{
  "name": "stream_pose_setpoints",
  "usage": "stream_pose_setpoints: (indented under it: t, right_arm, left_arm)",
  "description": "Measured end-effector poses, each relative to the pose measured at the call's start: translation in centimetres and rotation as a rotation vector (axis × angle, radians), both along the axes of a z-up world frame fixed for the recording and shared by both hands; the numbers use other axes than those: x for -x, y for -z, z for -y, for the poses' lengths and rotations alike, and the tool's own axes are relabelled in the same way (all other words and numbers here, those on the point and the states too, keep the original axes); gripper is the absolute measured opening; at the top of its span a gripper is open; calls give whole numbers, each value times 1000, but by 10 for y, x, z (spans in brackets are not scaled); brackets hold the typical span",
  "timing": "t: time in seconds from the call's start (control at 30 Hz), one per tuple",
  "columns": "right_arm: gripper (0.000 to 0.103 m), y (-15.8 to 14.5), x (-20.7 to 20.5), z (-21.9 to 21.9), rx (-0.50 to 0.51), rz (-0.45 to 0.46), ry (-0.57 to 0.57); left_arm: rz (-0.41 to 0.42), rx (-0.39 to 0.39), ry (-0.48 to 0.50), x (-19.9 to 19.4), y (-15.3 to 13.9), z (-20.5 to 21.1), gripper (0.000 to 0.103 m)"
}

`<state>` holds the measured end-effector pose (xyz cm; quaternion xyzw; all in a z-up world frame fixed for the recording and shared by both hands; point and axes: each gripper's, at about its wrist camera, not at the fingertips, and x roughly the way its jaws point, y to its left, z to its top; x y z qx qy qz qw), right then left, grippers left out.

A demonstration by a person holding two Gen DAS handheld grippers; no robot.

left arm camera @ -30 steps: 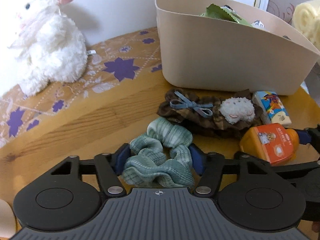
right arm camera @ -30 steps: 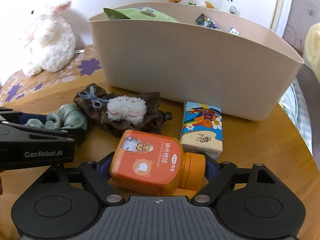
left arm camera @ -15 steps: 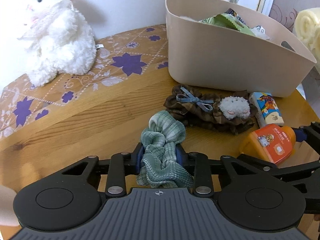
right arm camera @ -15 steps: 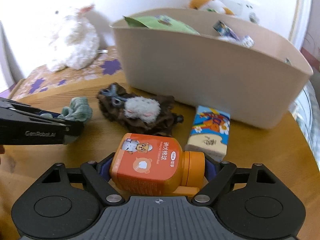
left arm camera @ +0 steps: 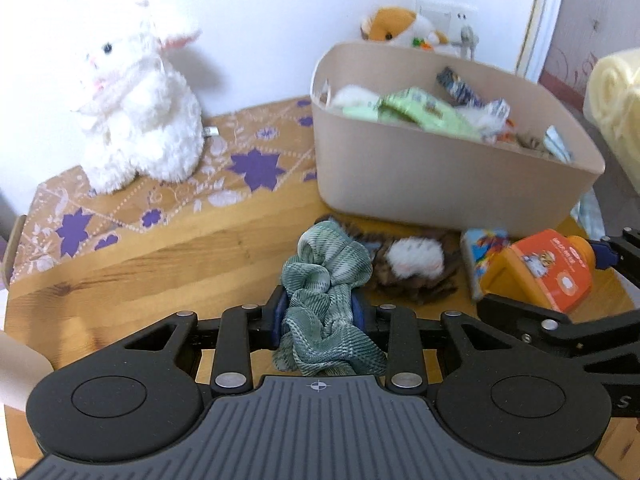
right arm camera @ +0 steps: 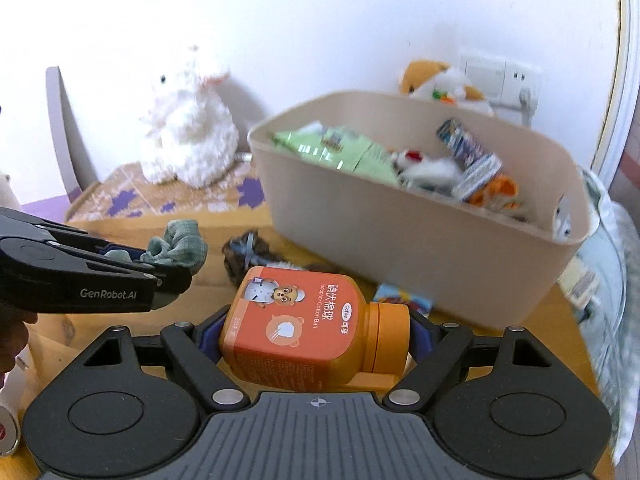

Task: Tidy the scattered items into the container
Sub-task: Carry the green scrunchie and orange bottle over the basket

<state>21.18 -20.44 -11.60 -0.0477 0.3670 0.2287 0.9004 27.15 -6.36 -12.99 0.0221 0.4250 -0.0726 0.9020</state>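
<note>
1. My left claw is narrowed to a slim gap and pinches the crumpled green checked fabric scrunchie; its blue pads press into the cloth from both sides, and the loose loops spill above and below the jaws.
2. My right claw stands wide but is filled: it clamps the orange plastic cotton-ball bottle lying sideways, one pad on its base, the other on its cap.
3. Both held things hang clear above the wooden bench.
4. The beige oval plastic container sits ahead on the bench, holding green packets, wrappers and small plush bits.
5. On the bench just in front of the container lie a brown ruffled hair tie with a white fluffy patch and a small colourful tissue pack, side by side.
6. A white plush rabbit sits on the floral cloth to the left, well apart from the container.
</note>
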Motion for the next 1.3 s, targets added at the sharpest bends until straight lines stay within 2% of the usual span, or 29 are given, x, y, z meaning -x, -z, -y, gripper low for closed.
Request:
stream_pose_setpoints:
  t: [0.27,0.47,0.73,0.93,1.07,1.3]
  right_arm:
    - [84,-40,-6,42,-28,108,-20]
    - [84,-68,-21,70,-57,169,-12]
    - [84,-90,-46,99,-56,240,-18]
    - [82,-94,-76,113,-69,252,-23]
    - [81,-92,-99,115,-60,239,-49]
    - [81,-79,-129,109,-26,200,-90]
  left_arm:
    - [69,29,-83,-4,-33,32,32]
    - [117,19,-94,-11,-54,57,32]
    - [192,10,-103,-29,-81,87,32]
    - [234,-28,-97,-53,-95,114,32]
    - [229,-39,-88,-73,-99,129,32]
    - [138,-79,-58,-110,-83,148,33]
